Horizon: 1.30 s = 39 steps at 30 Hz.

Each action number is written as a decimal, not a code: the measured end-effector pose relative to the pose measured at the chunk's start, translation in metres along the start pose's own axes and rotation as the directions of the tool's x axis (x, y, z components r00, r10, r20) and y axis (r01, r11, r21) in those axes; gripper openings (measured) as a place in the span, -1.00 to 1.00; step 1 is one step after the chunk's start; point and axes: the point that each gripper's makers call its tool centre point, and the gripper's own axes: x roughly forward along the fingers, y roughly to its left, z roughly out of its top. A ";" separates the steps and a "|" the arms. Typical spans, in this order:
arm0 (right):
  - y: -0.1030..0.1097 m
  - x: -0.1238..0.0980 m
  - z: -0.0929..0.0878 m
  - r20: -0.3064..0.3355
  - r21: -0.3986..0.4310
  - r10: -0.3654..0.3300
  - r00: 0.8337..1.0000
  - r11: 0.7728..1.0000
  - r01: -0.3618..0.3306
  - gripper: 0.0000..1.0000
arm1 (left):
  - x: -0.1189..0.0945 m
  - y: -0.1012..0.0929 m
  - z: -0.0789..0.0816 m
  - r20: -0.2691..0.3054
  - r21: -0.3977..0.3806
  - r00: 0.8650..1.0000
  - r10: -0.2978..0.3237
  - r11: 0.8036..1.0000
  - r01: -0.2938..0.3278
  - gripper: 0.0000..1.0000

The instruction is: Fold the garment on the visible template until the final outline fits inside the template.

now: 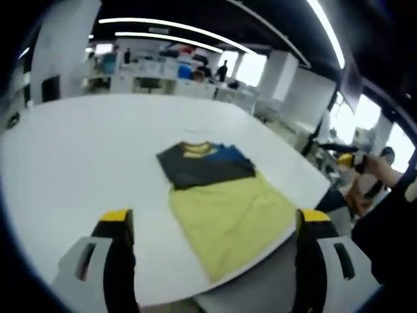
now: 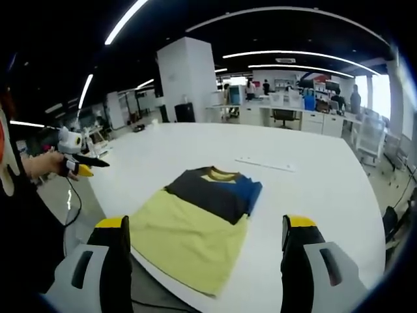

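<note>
A folded T-shirt [image 1: 218,195] lies on the white table [image 1: 85,150], near its front edge. Its top is dark grey with a yellow collar, a blue sleeve shows at one side, and the lower half is pale yellow. My left gripper [image 1: 215,218] hangs open above the table edge, its yellow-tipped jaws wide apart and nothing between them. My right gripper [image 2: 206,225] is open too, short of the T-shirt [image 2: 199,215] and clear of it. A hand holds the right gripper [image 1: 352,160] off the table's side. Across from it, a hand holds the left gripper [image 2: 79,163].
A thin pale strip [image 2: 267,163] lies on the table [image 2: 326,189] beyond the shirt. The person's dark sleeve [image 1: 391,228] stands beside the table. Behind are a white pillar [image 2: 189,78], office desks [image 2: 293,114] and chairs.
</note>
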 end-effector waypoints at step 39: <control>0.002 0.029 -0.097 -0.206 0.099 0.066 0.976 0.994 -0.046 0.36 | 0.047 0.000 -0.114 -0.263 -0.018 0.963 -0.053 0.999 0.050 0.12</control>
